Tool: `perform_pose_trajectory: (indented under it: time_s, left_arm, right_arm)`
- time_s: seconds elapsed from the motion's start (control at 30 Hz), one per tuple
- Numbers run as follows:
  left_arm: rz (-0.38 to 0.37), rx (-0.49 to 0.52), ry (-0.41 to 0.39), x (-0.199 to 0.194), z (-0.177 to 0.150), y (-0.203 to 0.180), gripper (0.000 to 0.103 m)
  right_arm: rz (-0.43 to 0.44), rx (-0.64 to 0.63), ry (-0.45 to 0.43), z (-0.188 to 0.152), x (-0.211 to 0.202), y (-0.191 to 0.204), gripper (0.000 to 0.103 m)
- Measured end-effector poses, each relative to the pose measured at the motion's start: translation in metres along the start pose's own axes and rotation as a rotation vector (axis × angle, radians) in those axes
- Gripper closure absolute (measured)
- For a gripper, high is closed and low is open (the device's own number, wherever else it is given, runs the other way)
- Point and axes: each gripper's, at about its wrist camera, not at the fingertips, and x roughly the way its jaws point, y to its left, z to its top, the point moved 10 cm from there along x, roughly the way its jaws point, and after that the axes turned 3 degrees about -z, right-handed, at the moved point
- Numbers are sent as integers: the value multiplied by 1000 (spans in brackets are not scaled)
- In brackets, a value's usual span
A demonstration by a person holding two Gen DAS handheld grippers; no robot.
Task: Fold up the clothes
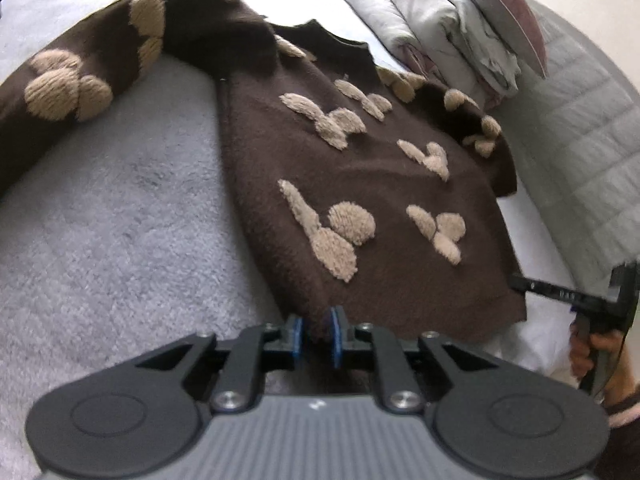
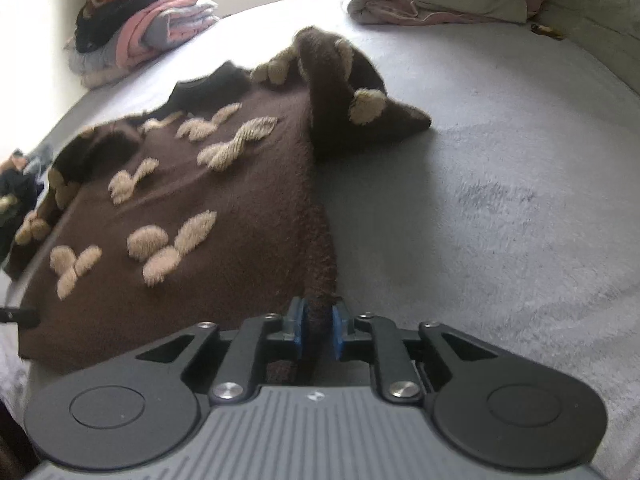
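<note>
Left wrist view: from behind the left gripper (image 1: 316, 334), angled steeply down, close over the near-left hem of the brown sweater (image 1: 360, 184) on the bed (image 1: 120, 216). Right wrist view: likewise behind the right gripper (image 2: 318, 328), at the near-right hem. Both views share the sweater's front and the folded bedding (image 1: 448, 20) beyond it.

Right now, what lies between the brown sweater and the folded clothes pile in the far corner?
Only bare grey bedcover separates the brown sweater from the folded clothes pile, in the right wrist view.
</note>
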Motion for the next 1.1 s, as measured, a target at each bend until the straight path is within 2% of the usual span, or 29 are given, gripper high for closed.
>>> perform_pose_trajectory:
  time_s: [0.03, 0.07, 0.1, 0.2, 0.23, 0.3, 0.47, 0.53, 0.8, 1.1]
  left_arm:
    - [-8, -12, -5, -2, 1, 0, 80]
    - [-11, -21, -11, -4, 3, 2, 71]
    - [-4, -24, -22, -6, 6, 3, 58]
    - [34, -14, -67, -12, 16, 7, 53]
    - [45, -12, -81, -14, 19, 9, 52]
    - [73, -10, -122, -18, 30, 14, 43]
    - [219, 34, -206, -15, 51, 32, 41]
    - [247, 42, -216, -12, 58, 36, 41]
    - [288, 68, -219, 12, 76, 35, 32]
    - [307, 94, -206, 36, 83, 29, 23]
  right_arm:
    - [2, 7, -10, 3, -1, 0, 70]
    - [-2, 16, -31, 6, -4, -2, 63]
    - [-5, 24, -52, 10, -7, -4, 60]
    - [-18, 51, -102, 22, -9, -9, 55]
    - [-26, 56, -113, 24, -8, -12, 51]
    - [-48, 59, -135, 32, -6, -14, 49]
    - [-125, 30, -179, 53, 9, -16, 48]
    - [-159, 26, -202, 63, 16, -18, 48]
    - [-227, 56, -271, 95, 41, -26, 48]
    - [-303, -9, -308, 110, 58, -18, 48]
